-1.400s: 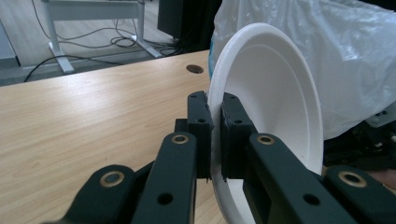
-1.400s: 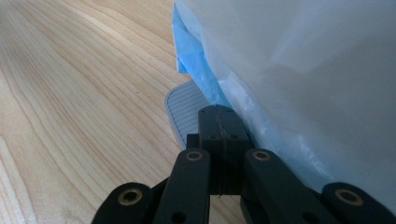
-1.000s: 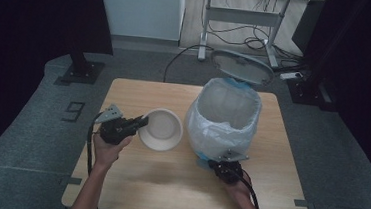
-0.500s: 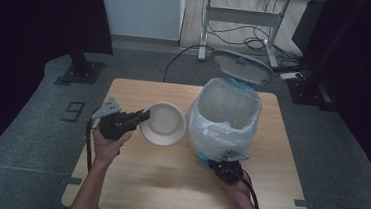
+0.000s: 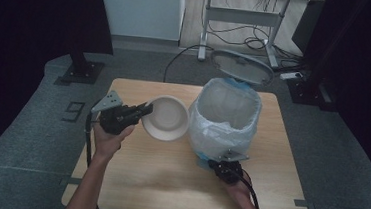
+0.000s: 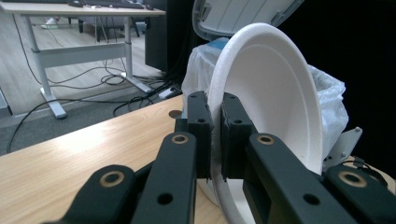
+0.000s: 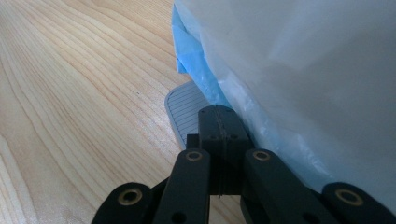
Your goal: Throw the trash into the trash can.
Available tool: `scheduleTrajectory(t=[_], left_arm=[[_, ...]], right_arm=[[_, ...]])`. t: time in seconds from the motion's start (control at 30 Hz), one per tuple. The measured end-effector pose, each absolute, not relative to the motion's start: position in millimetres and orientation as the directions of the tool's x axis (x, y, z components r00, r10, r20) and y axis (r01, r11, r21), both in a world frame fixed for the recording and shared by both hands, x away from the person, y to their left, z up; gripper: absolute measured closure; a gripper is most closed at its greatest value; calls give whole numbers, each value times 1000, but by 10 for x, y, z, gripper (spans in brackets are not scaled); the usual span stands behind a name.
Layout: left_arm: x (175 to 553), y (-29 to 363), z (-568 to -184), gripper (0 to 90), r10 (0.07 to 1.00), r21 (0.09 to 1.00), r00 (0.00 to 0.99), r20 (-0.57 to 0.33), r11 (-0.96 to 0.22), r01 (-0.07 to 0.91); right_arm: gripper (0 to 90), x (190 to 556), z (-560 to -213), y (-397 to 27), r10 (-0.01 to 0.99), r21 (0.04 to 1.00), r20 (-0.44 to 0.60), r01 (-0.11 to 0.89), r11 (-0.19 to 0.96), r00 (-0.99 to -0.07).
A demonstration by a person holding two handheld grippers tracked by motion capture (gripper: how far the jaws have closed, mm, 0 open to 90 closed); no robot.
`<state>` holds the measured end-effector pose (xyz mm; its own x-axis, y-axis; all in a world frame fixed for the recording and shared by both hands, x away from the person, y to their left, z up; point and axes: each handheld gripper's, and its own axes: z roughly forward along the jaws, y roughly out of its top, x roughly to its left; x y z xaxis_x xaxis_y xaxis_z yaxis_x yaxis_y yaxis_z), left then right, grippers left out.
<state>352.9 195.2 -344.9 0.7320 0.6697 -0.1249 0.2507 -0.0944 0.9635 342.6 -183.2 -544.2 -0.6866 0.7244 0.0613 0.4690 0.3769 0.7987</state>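
The left tongs (image 5: 145, 110) pinch the rim of a white foam bowl (image 5: 166, 118), tilted above the table (image 5: 133, 170) just left of the lined pedal bin (image 5: 225, 118). The right tongs (image 7: 218, 122), clenched empty, rest on the bin's pedal (image 7: 182, 109). Open table lies nearer.

A lab or office test space: behind the wooden desk (image 5: 167, 183) stands a height-adjustable white table (image 5: 241, 8) over loose cables (image 5: 239, 38), with grey carpet (image 5: 30, 137) and black curtains (image 5: 25, 16) beside it.
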Motion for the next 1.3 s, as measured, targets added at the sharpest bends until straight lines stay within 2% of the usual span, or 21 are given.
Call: scheduleTrajectory(t=[1.3], left_arm=[[3729, 1531, -3075, 848, 626, 963, 774, -95, -138, 230]], right_arm=[[893, 3423, -5446, -1836, 726, 799, 61, 469, 375, -684]])
